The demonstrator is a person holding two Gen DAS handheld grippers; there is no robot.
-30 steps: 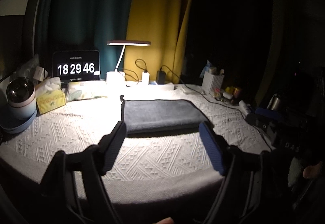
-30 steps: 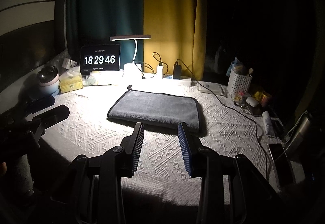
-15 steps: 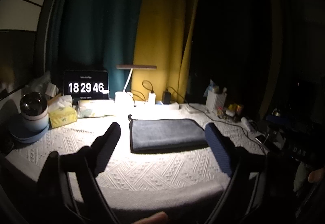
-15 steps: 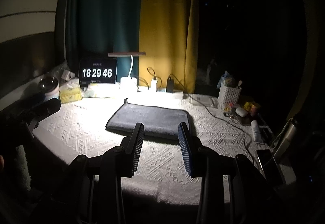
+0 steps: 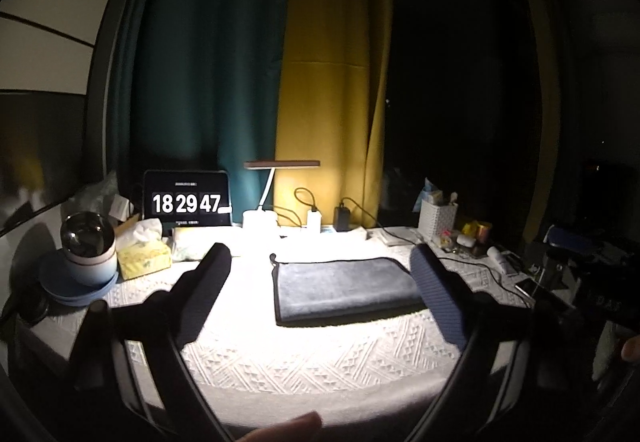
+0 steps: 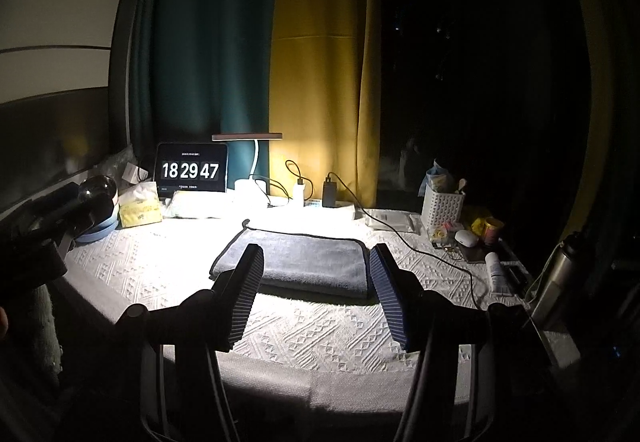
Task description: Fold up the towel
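A grey towel (image 5: 344,288) lies folded flat into a rectangle on the white patterned tablecloth (image 5: 312,358), under the desk lamp. It also shows in the right wrist view (image 6: 304,262). My left gripper (image 5: 320,274) is open and empty, held above the table's near edge, short of the towel. My right gripper (image 6: 316,262) is open and empty, also near the front edge, apart from the towel. The left gripper shows at the left edge of the right wrist view (image 6: 48,217).
A clock display (image 5: 186,201), desk lamp (image 5: 260,217), tissue box (image 5: 144,256) and a cup on a blue plate (image 5: 86,258) line the back left. Chargers and cables (image 6: 420,250), a white basket (image 6: 442,207), small items and a metal bottle (image 6: 556,282) sit at the right.
Both grippers have pulled back and tilted up away from the towel. The right gripper's jaws have opened wider. The towel has not moved.
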